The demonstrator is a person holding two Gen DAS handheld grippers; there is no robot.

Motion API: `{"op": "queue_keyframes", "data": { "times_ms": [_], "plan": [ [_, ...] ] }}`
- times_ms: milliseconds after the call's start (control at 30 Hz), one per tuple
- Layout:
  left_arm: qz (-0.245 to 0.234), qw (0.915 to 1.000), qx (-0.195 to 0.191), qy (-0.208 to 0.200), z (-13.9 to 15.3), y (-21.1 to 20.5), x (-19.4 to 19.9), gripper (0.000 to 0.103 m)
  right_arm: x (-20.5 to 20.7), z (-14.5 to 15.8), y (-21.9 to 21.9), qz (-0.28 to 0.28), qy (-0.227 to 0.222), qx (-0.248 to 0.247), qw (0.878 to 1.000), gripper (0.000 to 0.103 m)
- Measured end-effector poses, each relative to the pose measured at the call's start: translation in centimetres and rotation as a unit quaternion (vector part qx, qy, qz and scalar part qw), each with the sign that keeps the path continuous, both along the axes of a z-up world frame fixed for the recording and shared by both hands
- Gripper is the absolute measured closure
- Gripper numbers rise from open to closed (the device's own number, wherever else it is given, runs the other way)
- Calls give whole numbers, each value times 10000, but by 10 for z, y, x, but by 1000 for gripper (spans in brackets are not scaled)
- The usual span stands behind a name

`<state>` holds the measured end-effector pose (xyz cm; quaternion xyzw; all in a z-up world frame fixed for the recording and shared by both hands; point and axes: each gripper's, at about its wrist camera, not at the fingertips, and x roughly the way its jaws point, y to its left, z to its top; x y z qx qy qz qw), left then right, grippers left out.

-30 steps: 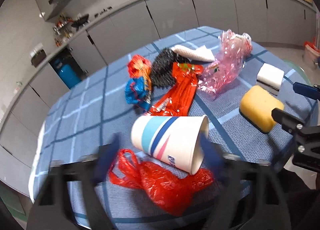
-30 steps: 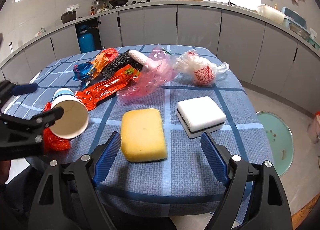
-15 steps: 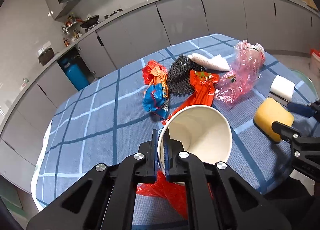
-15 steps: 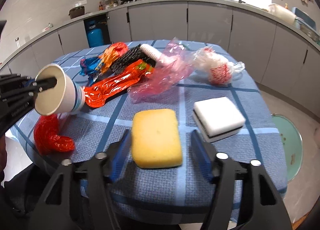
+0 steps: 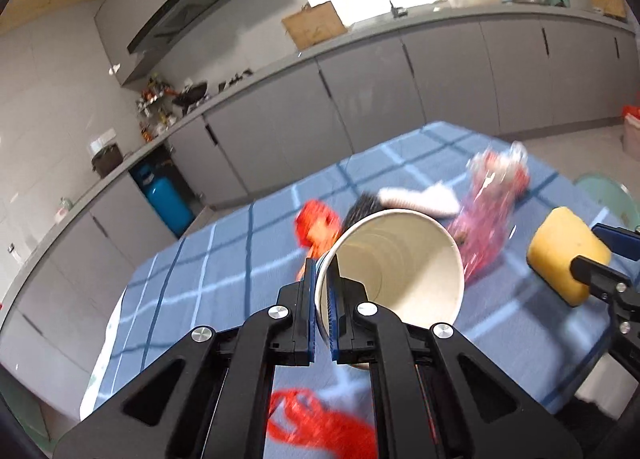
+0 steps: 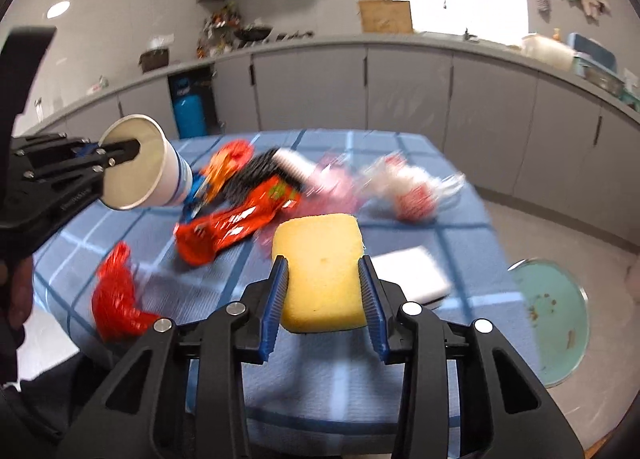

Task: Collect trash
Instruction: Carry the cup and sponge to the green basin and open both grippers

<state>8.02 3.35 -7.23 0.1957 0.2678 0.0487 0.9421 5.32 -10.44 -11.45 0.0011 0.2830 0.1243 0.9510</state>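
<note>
My left gripper [image 5: 323,279] is shut on the rim of a white paper cup [image 5: 396,263] with blue stripes, held in the air above the table, mouth facing the camera; the cup also shows in the right wrist view [image 6: 140,163]. My right gripper [image 6: 323,283] is shut on a yellow sponge [image 6: 322,271], lifted off the table; the sponge shows in the left wrist view [image 5: 564,255]. Trash lies on the blue checked tablecloth [image 6: 120,227]: a red plastic bag [image 6: 116,299], a red-orange wrapper [image 6: 236,219], a pink plastic bag [image 5: 488,211].
A white sponge pad [image 6: 416,275] lies right of my right gripper. A white-red bag [image 6: 408,187] and a black mesh item [image 6: 256,175] lie further back. A green round basin [image 6: 556,319] sits on the floor at right. Grey cabinets [image 6: 400,87] stand behind.
My left gripper has lifted the cup higher off the table. My right gripper has closed on the yellow sponge and raised it. Both views tilted upward.
</note>
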Motion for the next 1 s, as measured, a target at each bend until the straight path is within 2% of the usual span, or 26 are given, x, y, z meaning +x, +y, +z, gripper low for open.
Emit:
{"op": "queue_keyframes", "data": {
  "times_ms": [200,333,467,533,700,1000],
  "plan": [
    [-589,9978,-86,-304,23,-56,20,97,4,23,-63,-849,-253,18,9961,66],
    [-997,9939,-151,-442,30,-101,35,97,10,19,-107,-1403,-222,-12,9899,66],
    [-1420,9888,-286,-361,29,-148,50,97,16,7,-152,-1922,-110,-19,9813,66],
    [-1638,9853,-341,-360,26,-174,57,97,20,0,-173,-2140,-47,-20,9768,66],
    [-1957,9791,-549,-55,10,-221,81,97,33,-21,-215,-2540,108,-66,9671,66],
    [-2474,9661,-636,388,-26,-285,100,97,42,-53,-257,-2866,361,-24,9574,65]
  ]
}}
